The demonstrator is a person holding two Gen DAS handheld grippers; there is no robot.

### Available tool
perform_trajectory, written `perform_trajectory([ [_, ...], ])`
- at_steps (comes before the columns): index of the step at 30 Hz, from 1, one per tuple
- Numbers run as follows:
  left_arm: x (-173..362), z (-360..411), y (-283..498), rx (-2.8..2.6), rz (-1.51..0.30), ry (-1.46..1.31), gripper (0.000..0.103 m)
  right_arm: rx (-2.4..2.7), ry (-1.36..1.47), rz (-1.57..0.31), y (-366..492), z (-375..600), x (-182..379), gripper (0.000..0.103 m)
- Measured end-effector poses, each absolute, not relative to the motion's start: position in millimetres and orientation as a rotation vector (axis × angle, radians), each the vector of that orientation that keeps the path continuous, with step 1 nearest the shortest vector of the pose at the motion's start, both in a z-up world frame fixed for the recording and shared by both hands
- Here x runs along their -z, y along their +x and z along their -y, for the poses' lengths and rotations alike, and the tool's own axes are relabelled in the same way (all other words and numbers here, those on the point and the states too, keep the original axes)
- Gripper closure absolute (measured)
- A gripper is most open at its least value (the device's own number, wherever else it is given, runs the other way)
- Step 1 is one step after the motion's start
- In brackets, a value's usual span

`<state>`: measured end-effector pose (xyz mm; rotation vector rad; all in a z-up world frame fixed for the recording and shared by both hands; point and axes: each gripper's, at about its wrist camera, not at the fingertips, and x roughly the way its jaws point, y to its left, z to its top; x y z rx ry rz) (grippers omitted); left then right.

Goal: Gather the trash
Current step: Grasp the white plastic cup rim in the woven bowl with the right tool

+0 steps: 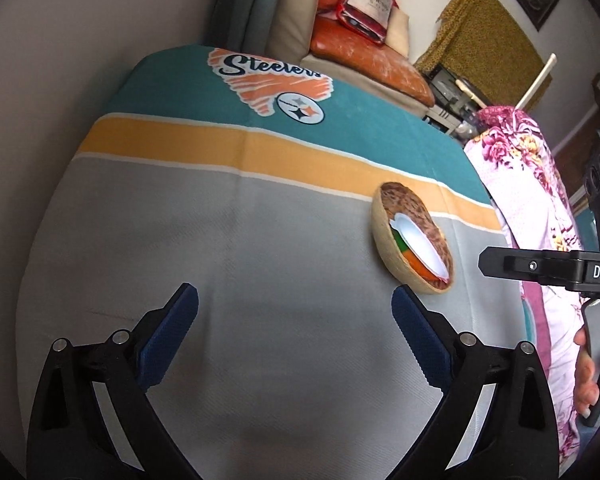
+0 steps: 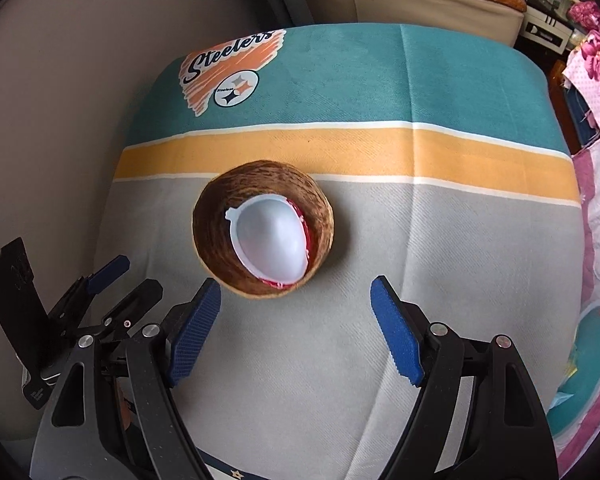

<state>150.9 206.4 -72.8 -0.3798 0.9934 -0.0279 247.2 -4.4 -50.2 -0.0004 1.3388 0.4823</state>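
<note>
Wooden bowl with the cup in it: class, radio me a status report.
Left gripper and right gripper open, empty. White plastic cup lying in wooden bowl on Steelers cloth. Nothing blocking.

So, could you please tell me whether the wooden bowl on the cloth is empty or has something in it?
Not empty: the wooden bowl holds a white plastic cup, tipped on its side, with its hollow facing the right wrist camera.

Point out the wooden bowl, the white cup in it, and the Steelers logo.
wooden bowl (image 2: 210, 236): right wrist view, inner left wall.
white cup (image 2: 270, 238): right wrist view, inside of the cup.
Steelers logo (image 1: 300, 112): left wrist view, round emblem.
</note>
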Motion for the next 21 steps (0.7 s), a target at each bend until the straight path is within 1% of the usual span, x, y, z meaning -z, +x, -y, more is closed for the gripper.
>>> perform_trajectory([
  [1,73,-210,153,0.023,-0.992,-0.380,0.006,-0.489,-0.010,-1.336,249,0,51,0.030],
  [3,74,-217,157,0.014,-0.991,-0.378,0.005,-0.499,-0.030,-1.330,253,-8,54,0.034],
  [5,76,-224,162,0.006,-0.990,-0.384,0.005,-0.510,-0.052,-1.330,258,-15,57,0.049],
  [7,77,-228,165,0.002,-0.990,-0.397,0.006,-0.525,-0.062,-1.337,263,-21,62,0.054],
  [13,81,-228,173,0.010,-0.993,-0.401,0.005,-0.517,-0.112,-1.355,280,-33,79,0.054],
  [19,85,-225,174,0.013,-1.002,-0.386,0.005,-0.515,-0.127,-1.376,280,-32,97,0.054],
  [21,86,-226,175,0.010,-1.006,-0.391,0.005,-0.522,-0.128,-1.378,279,-34,101,0.062],
])
